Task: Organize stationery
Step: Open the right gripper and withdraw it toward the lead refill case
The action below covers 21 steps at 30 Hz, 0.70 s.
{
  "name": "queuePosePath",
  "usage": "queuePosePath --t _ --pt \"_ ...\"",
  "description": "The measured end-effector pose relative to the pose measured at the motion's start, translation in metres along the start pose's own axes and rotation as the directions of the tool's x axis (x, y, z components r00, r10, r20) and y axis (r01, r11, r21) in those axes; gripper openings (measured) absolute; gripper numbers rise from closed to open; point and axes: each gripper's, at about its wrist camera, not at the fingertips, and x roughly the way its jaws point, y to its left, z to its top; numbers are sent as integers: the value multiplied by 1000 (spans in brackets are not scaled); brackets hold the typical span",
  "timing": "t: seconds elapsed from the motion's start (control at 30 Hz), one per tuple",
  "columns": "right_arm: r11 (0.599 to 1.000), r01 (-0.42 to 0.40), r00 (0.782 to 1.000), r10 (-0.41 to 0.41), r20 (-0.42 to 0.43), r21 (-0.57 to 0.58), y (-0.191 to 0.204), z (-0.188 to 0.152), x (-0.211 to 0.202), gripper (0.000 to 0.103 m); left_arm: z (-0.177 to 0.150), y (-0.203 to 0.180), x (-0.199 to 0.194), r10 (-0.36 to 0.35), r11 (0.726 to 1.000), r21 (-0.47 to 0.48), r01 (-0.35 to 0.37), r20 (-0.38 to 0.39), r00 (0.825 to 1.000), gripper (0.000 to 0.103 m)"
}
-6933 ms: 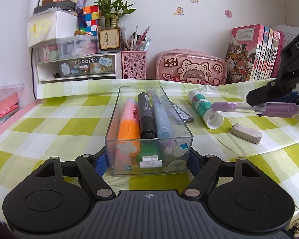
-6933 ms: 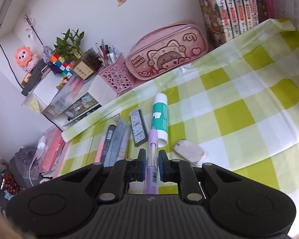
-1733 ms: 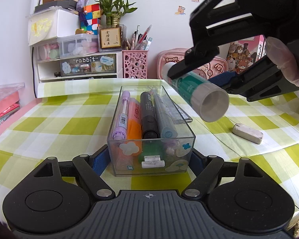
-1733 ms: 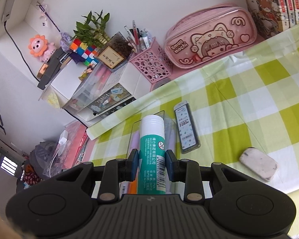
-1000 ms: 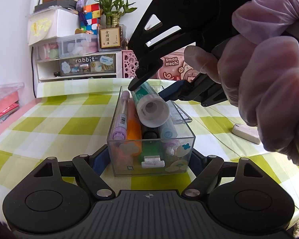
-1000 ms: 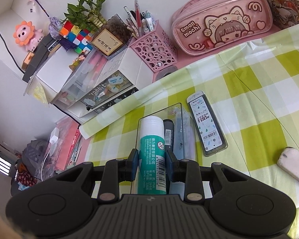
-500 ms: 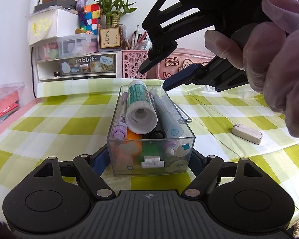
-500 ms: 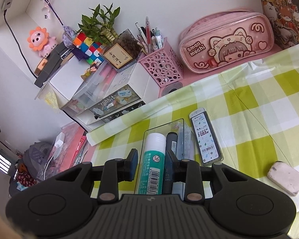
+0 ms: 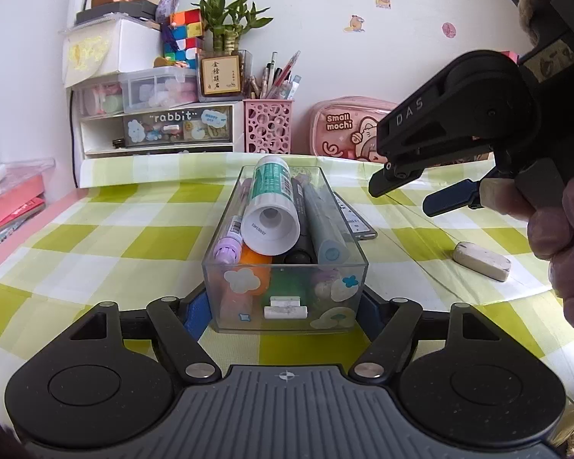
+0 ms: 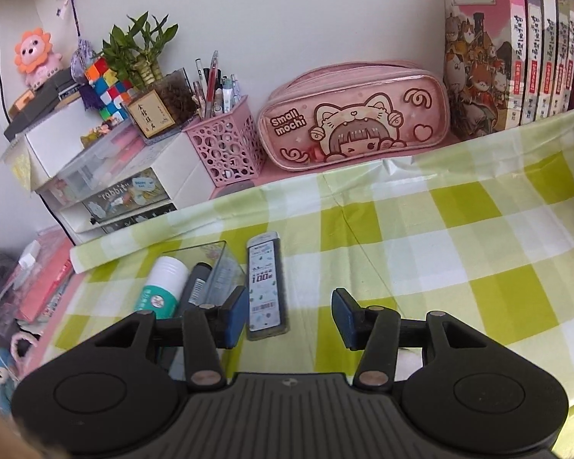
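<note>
A clear plastic box (image 9: 285, 306) stands on the checked cloth, gripped at its near end by my left gripper (image 9: 283, 311). Inside lie a green-and-white glue stick (image 9: 271, 206) on top, a purple pen (image 9: 229, 246), an orange marker, a black marker and a grey-blue marker (image 9: 325, 225). My right gripper (image 10: 289, 311) is open and empty, above and right of the box; it shows in the left wrist view (image 9: 413, 195). A flat lead-refill case (image 10: 266, 287) lies right of the box (image 10: 210, 264). A white eraser (image 9: 482, 255) lies further right.
At the back stand a white drawer unit (image 9: 153, 130), a pink pen cup (image 9: 268, 126), a pink pencil pouch (image 10: 356, 118) and a row of books (image 10: 516, 46). Pink folders (image 9: 7, 199) lie at the left table edge.
My right gripper carried the glue stick over the box, let it go onto the pens, opened wide and drew back to the right. The left gripper stayed on the box.
</note>
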Motion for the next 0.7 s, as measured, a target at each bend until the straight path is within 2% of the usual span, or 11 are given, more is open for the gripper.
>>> queuePosePath --t 0.17,0.3,0.4,0.5,0.6,0.7 --pt "986 -45 999 42 -23 -163 16 -10 10 61 0 1 1 5 1000 -2 -5 2 1000 73" --pt "959 -41 999 32 -36 -280 29 -19 20 61 0 1 1 5 1000 -1 -5 2 1000 73" --pt "950 -60 998 57 -21 -307 30 -18 22 58 0 1 0 6 1000 -3 -6 1 1000 73" --pt "954 -98 995 91 -40 -284 25 -16 26 53 0 1 0 6 1000 -3 -6 1 1000 73" --pt "960 -138 990 130 -48 -243 17 -16 28 52 0 1 0 5 1000 -3 -5 1 1000 73" --pt "956 -148 989 142 -42 -253 15 -17 27 50 0 1 1 5 1000 -4 -5 1 1000 73"
